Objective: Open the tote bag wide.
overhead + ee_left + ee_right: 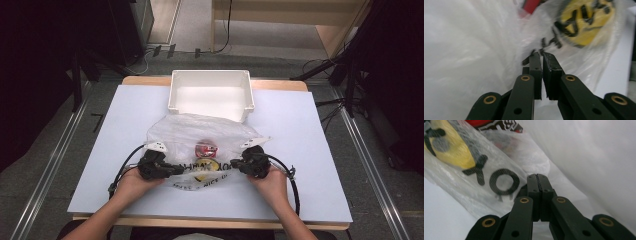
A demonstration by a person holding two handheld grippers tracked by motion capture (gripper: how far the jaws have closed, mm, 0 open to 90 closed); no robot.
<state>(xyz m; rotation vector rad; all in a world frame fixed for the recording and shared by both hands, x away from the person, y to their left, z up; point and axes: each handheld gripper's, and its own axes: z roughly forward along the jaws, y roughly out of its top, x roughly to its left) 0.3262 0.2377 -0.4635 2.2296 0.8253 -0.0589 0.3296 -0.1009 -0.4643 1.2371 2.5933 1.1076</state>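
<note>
Looking down from the high view, a person's two hands rest on a pale blue table (310,150), each holding a black gripper against a thin, see-through plastic bag (200,131) that lies flat between them. The left gripper (176,170) points inward at the bag's left edge, and the right gripper (235,163) points inward at its right edge, so the bag spans the gap between the two sets of jaws. A red item (205,148) sits inside the bag, just beyond and between the jaw tips, and a yellow printed emblem (206,166) with black lettering lies directly between them. A white plastic bin (210,95) stands past the bag, well beyond the jaws. Moving to the left gripper view, the left gripper (541,55) has its jaws almost together, a narrow slit between them, their tips against the bag's film; whether any film is caught there cannot be told. The yellow emblem (586,21) sits ahead and to the right of the jaws, the red item (530,5) straight ahead at the top. Moving to the right gripper view, the right gripper (537,177) has its jaws pressed flat together, the bag's crinkled film (506,162) lying around and ahead of the tips; film between the pads cannot be made out. The yellow emblem (451,150) lies ahead to the left, the red item (496,125) beyond it.
</note>
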